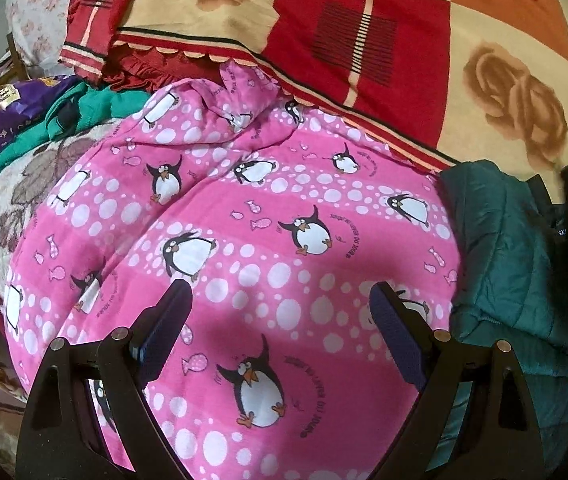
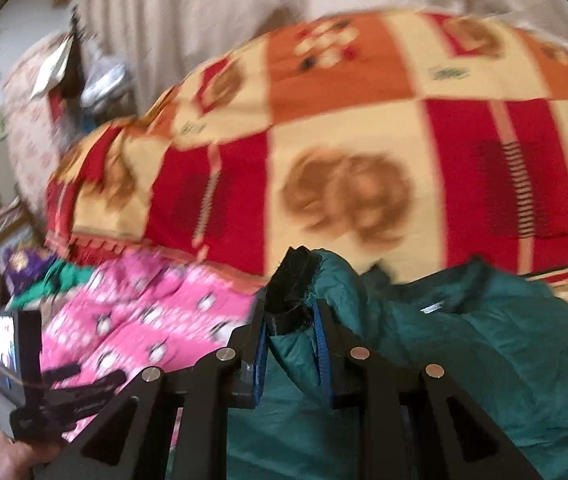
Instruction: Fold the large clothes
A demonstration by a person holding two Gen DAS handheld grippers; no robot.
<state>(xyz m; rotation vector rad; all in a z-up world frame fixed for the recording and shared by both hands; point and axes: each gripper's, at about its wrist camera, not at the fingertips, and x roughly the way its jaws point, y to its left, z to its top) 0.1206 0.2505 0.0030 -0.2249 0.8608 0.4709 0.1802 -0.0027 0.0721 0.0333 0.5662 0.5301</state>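
Observation:
A dark teal quilted jacket lies on a pink penguin-print blanket. My right gripper is shut on the jacket's black-trimmed edge, which bunches up between the fingers. The right wrist view is blurred. In the left wrist view the jacket lies at the right. My left gripper is open and empty, hovering over the pink blanket to the left of the jacket. It also shows in the right wrist view at the lower left.
A red, orange and cream rose-print blanket is piled behind. A green garment and a purple packet lie at the far left. A beige curtain hangs at the back.

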